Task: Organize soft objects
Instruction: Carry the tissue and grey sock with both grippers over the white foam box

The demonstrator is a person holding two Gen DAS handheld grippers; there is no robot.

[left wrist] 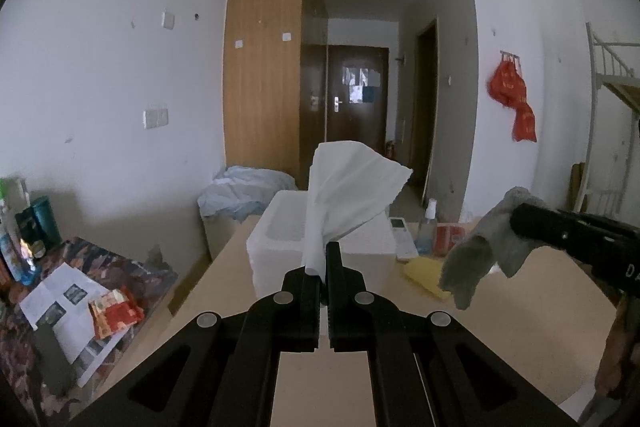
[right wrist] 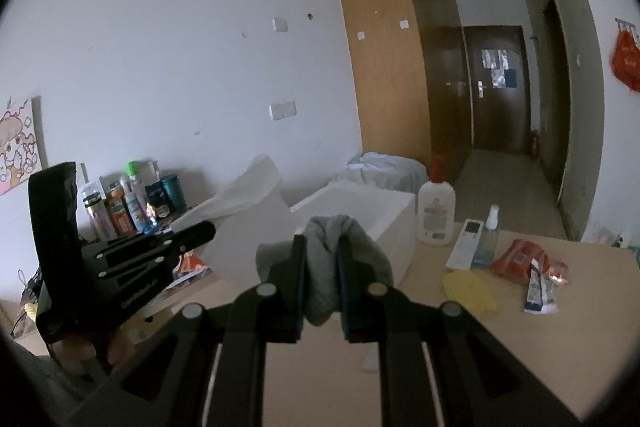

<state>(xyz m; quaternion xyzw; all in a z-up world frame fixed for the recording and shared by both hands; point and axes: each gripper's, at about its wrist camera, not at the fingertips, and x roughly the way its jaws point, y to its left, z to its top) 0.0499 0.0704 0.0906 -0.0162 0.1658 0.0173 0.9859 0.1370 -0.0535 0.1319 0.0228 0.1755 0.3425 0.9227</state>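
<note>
My left gripper [left wrist: 320, 263] is shut on a white tissue [left wrist: 352, 187] that stands up above the white box [left wrist: 280, 227] on the beige table [left wrist: 520, 327]. My right gripper [right wrist: 322, 247] is shut on a grey sock [right wrist: 320, 279] and holds it in the air near the white box [right wrist: 384, 215]. In the left wrist view the right gripper [left wrist: 516, 223] and the hanging grey sock [left wrist: 480, 251] are at the right. In the right wrist view the left gripper [right wrist: 208, 227] and its tissue [right wrist: 248, 191] are at the left.
On the table lie a yellow cloth [right wrist: 468, 287], a remote [right wrist: 464, 243], a spray bottle [right wrist: 488, 235], a lotion bottle [right wrist: 436, 207], red packets [right wrist: 520, 255] and a tube [right wrist: 536, 287]. A side table [left wrist: 132, 267] with papers and bottles [right wrist: 132, 203] stands left.
</note>
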